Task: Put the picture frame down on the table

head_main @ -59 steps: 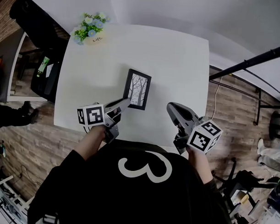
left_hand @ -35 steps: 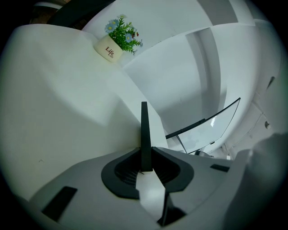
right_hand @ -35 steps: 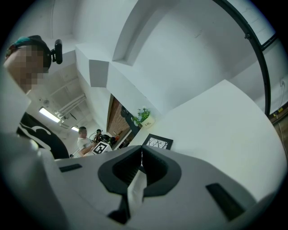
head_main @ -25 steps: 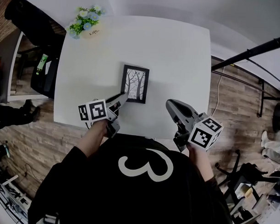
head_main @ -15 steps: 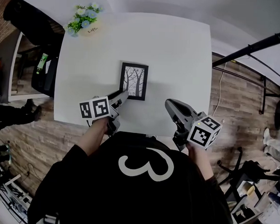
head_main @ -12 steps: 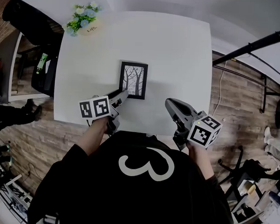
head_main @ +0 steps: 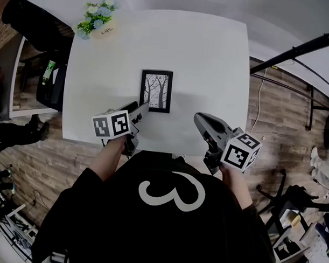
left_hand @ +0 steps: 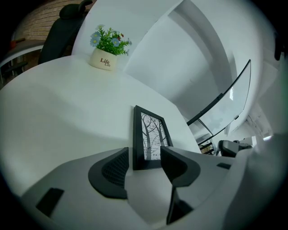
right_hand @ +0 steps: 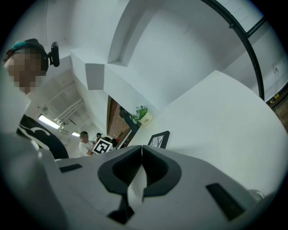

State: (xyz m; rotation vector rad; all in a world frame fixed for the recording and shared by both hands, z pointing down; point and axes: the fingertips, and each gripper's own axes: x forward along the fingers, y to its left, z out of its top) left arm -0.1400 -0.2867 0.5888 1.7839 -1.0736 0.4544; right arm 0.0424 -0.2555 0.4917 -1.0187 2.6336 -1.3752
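Conceivably the picture frame [head_main: 155,91] on the table [head_main: 210,65] is snagged and dragged by the parted jaws of the left gripper [left_hand: 146,157]; the right gripper [right_hand: 141,150] is closed.

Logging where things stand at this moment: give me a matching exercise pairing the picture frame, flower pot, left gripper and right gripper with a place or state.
1 picture frame
2 flower pot
3 left gripper
4 right gripper

A jaws together
B far left corner of the table
C lying flat, mid-table
D jaws apart at the frame's near edge

Pairs: 1-C; 2-B; 3-D; 4-A
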